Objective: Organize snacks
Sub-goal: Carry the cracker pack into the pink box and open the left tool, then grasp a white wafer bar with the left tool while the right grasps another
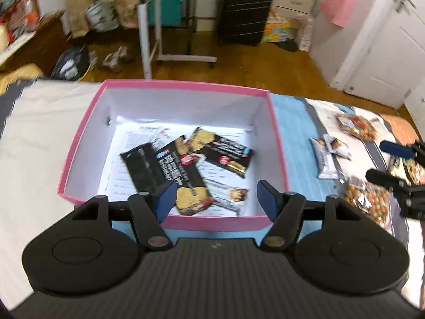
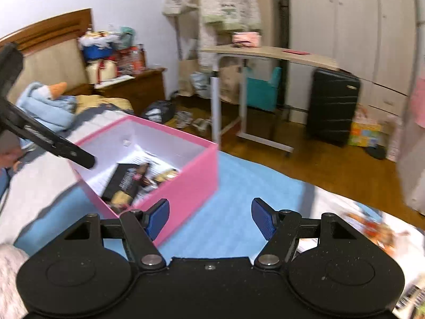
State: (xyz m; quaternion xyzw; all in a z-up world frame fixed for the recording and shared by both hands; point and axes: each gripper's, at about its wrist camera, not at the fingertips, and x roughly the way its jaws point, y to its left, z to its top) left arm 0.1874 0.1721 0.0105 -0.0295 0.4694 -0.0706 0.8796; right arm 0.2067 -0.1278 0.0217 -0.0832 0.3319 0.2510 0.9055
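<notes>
A pink box (image 1: 212,223) with white inner walls sits on the bed. Inside lie black cracker packs (image 1: 186,183) and a white bar (image 1: 231,196) on printed paper. My left gripper (image 1: 217,198) hovers over the box's near wall, open, with nothing between its blue pads. To the right on the bedcover lie white bars (image 1: 325,159) and bags of nuts (image 1: 368,199). My right gripper (image 1: 375,160) hangs above them. In the right wrist view, the right gripper (image 2: 211,212) is open and empty over the blue sheet (image 2: 239,191), beside the pink box (image 2: 186,194). The snack bags (image 2: 377,228) there are blurred.
Beyond the bed's far edge are a wooden floor, a rolling side table (image 1: 148,40), a black suitcase (image 1: 244,13) and a white door (image 1: 393,40). A wooden nightstand (image 2: 132,85) and blue bedding (image 2: 47,106) lie at the bed's head. The left gripper's finger (image 2: 66,151) reaches over the box.
</notes>
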